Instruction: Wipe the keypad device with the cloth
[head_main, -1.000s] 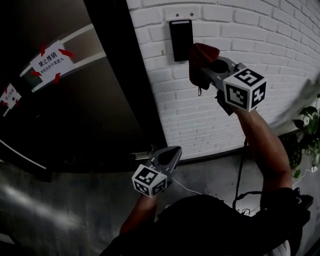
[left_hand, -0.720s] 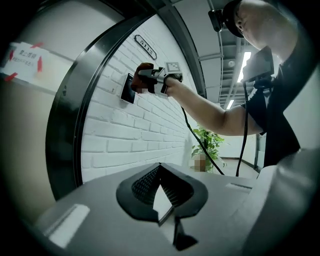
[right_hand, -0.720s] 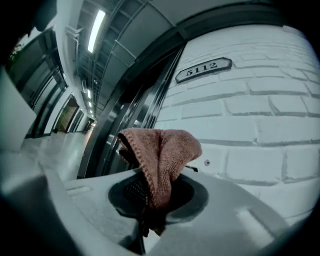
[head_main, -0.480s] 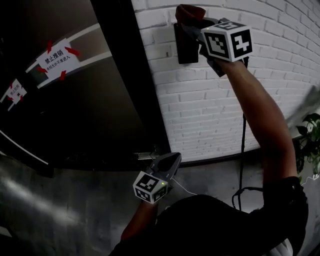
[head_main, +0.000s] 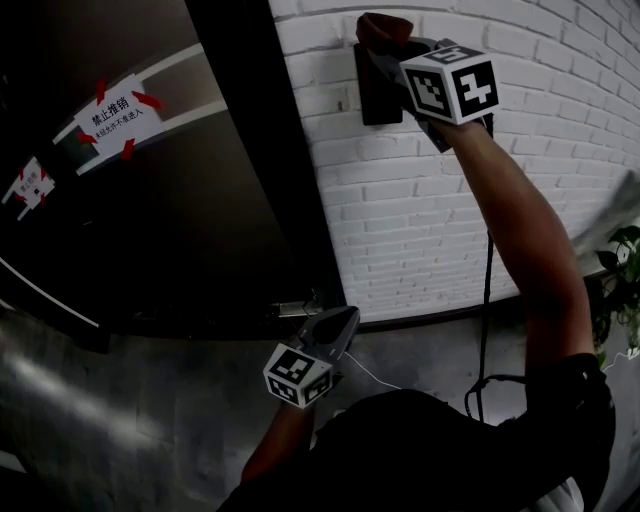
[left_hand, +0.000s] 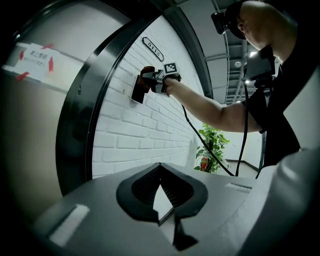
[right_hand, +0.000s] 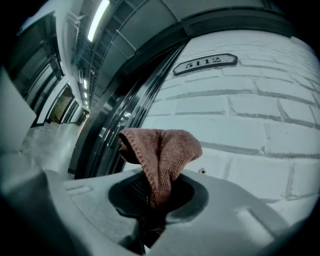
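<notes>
White brick wall (head_main: 450, 200) beside a dark door frame (head_main: 270, 150): your right tongs (right_hand: 150, 197) are clamped on the cloth (right_hand: 162, 150), high at the keypad device (head_main: 372, 95), by its upper right edge. Your left tongs (left_hand: 161, 195) hang low, tips together, empty, well apart from the wall.

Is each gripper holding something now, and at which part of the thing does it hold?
The right gripper pinches the reddish-brown cloth by its bunched lower end; the rest stands above the jaws. The left gripper holds nothing.
</notes>
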